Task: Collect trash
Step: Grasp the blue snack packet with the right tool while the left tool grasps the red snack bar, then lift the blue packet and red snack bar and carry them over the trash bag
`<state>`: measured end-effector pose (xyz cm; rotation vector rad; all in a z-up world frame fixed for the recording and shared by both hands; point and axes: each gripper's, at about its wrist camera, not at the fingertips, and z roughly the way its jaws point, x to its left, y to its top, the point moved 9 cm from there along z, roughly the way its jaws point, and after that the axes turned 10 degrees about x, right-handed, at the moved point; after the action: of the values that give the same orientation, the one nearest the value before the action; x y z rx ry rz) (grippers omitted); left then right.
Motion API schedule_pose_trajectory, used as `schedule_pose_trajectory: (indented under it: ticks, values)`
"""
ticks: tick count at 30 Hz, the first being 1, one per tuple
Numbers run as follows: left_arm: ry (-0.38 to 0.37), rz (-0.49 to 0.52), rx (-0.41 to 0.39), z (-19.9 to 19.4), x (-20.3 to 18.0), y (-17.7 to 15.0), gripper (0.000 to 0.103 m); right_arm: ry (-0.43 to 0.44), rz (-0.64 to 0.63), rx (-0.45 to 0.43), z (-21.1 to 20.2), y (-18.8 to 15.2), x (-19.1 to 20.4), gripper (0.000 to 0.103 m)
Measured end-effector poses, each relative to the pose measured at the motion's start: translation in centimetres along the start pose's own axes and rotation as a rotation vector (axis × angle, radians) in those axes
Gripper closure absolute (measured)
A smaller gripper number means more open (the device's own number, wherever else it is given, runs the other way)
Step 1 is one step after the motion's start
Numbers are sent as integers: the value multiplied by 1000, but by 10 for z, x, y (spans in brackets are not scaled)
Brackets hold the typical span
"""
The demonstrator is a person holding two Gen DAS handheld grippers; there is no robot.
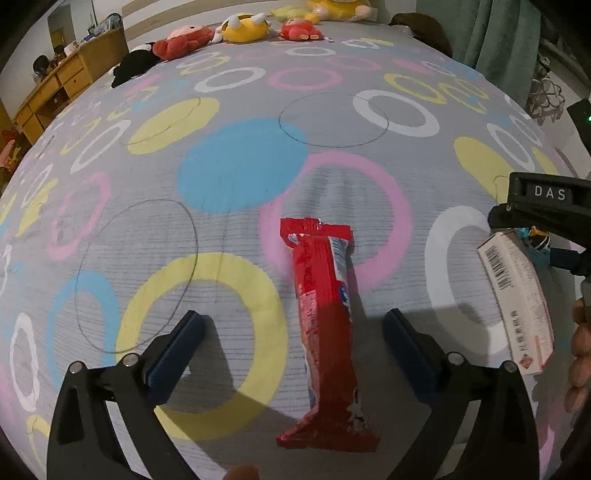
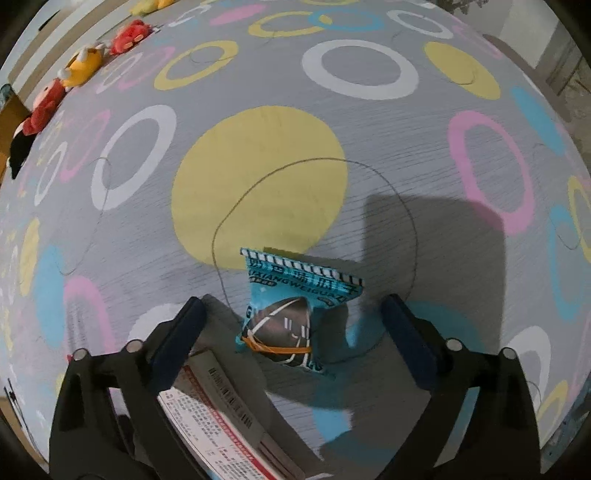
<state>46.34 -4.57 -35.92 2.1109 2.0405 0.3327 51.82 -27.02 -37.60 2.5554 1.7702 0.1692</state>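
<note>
Glossy red wrapper (image 1: 325,325) — matt cloth bedsheet (image 1: 240,229) — cardboard box (image 1: 517,299).

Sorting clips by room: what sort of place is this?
Most likely a bedroom: a bed sheet printed with coloured rings, plush toys lined along its far edge, and a wooden desk with drawers beside the wall.

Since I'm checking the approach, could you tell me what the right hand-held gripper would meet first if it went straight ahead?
Probably the blue snack packet, lying on the bedspread between the open right hand-held gripper fingers; depth is uncertain.
</note>
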Motion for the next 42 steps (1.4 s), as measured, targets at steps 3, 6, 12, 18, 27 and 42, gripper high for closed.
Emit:
schedule_pose_trajectory:
  ticks: [3,6,12,18,27,42]
  values:
    - [-33,3,-14,-5,-6,2,52,-44,-13,-21,-6,0,-5,67]
    - [-31,40,-24,-15,-16,3,90,-36,-37,-13,-12,0,-10,80]
    - [-79,38,-34,-22,-15,4,91,-1,-77,-23,-20,-1,-19,81]
    - [-78,40,-44,-29,-18,2,91,-1,-100,-45,-34,-9,-18,81]
    - [-83,48,-63,-40,-22,3,91,-3,-103,-65,-47,-7,-17,81]
    - [-65,64,-107,-65,-19,-19,91,11,-127,-110,-79,-29,-32,81]
